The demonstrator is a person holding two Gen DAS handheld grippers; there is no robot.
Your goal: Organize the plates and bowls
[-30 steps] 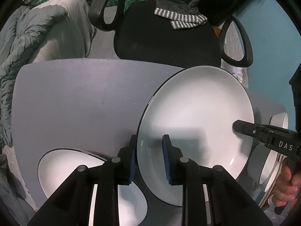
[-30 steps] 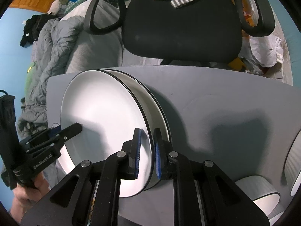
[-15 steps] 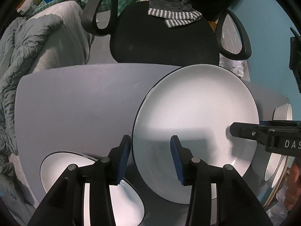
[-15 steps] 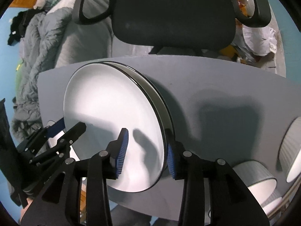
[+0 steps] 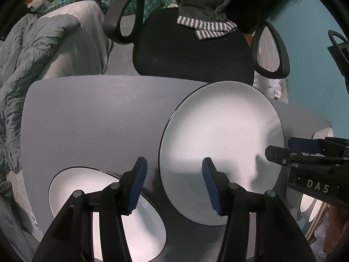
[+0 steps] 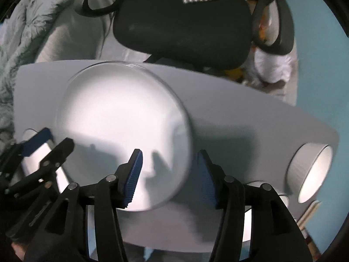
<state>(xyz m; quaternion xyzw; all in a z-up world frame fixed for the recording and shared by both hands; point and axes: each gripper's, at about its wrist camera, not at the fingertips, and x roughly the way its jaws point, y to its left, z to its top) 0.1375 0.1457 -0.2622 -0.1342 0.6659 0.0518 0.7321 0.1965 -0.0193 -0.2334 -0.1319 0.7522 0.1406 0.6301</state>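
**Both Grippers Opening Over the Stacked Plate**

Seen from the left wrist: left gripper [image 5: 173,183] pointed down at the grey table [image 5: 91,118], jaws fairly wide and opening, blue pads [image 5: 136,185] clear of everything. Large white plate [image 5: 220,150] with a dark rim lying flat on the table, its near-left edge falling inside the gap between the jaws but touched by neither pad. Second white plate [image 5: 72,187] beneath and left of the left jaw, partly hidden by the finger. Right gripper [image 5: 281,150] reaching in from the right of the jaws, tips over the far right rim of the large plate. White bowls [image 5: 322,133] just visible behind that gripper, right of the jaws. A hand [image 5: 336,224] low at the right edge.

Seen from the right wrist, blurred: right gripper [image 6: 169,174] likewise opening, jaws about half spread, nothing pressed between them. Large white plate [image 6: 122,126] ahead and to the left of the gap, its right rim lying between the two pads, not gripped. Whether it rested on another plate could not be told through the blur. Left gripper [image 6: 52,144] left of the jaws, over the plate's left edge. Ribbed white bowl [image 6: 312,170] on its side well to the right of the jaws, opening turned toward the right.

Black office chair [image 5: 192,48] beyond the table, ahead of both pairs of jaws.
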